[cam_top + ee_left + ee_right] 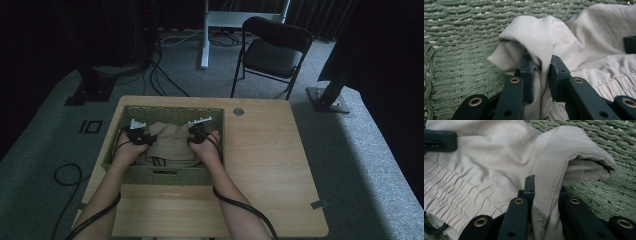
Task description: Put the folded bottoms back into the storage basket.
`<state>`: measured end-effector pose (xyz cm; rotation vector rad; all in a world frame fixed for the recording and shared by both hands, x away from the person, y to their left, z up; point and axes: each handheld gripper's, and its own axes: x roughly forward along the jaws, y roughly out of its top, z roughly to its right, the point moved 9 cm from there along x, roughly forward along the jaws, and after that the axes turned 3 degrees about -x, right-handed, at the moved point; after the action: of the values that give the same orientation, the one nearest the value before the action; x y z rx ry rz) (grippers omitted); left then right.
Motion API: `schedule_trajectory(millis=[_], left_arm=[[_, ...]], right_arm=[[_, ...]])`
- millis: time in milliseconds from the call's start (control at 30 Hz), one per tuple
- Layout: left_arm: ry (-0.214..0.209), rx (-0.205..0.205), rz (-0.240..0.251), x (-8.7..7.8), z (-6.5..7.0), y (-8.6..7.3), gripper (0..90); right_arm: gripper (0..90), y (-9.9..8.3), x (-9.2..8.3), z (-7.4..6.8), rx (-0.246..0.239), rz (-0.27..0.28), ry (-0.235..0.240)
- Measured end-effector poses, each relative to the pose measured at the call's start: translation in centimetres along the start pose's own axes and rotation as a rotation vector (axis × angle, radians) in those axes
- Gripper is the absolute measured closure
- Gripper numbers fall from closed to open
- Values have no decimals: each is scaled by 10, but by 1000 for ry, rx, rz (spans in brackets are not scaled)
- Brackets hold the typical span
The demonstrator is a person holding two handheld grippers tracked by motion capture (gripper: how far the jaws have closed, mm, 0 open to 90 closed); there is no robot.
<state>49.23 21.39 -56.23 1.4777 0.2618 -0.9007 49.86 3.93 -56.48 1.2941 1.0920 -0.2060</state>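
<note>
A beige garment (167, 142) with an elastic gathered band lies crumpled inside a green woven basket (165, 176) on the wooden table. My left gripper (140, 136) is down in the basket at the garment's left side, its jaws shut on a raised fold of the cloth (541, 45). At the garment's right side my right gripper (196, 135) pinches another fold (554, 170) between its jaws. In each gripper view the cloth stands up between the black fingers (527, 75) (529, 187), with the basket's weave (461, 50) (604, 192) behind it.
The wooden table (260, 160) stretches bare to the right of the basket, with a round cable hole (238, 111) near its far edge. A black folding chair (272, 52) and stand legs sit on the grey carpet beyond. Cables trail from both grippers toward the near edge.
</note>
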Motion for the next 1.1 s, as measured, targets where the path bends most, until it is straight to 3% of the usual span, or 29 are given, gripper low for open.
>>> schedule_trajectory(millis=[100,167,200,233,300,400,500,700,800,1033,1100], left_arm=[[12,27,-9,1,-2,-1,662],[19,30,-19,3,-2,-2,517],[26,35,-9,3,-2,-1,479],[28,30,9,2,-2,2,434],[36,5,40,-1,-2,8,367],[37,19,71,-6,2,18,267],[30,33,87,-12,9,27,250],[23,38,163,-32,22,51,225],[12,25,195,-42,28,62,212],[-28,47,185,-56,56,67,189],[-35,30,182,-59,60,66,188]], right_arm=[[574,-1,3,4,10,6,-2],[463,-1,4,5,20,9,19],[417,-2,4,8,-30,8,-8],[374,-1,4,8,-46,7,-17],[265,6,2,10,-21,63,-18],[185,13,-5,13,-30,92,-30],[165,21,-13,12,-35,121,-19],[152,37,-36,12,-33,177,-7],[139,41,-46,8,-48,176,18],[138,47,-64,2,-67,198,32],[138,48,-69,2,-72,209,32]])
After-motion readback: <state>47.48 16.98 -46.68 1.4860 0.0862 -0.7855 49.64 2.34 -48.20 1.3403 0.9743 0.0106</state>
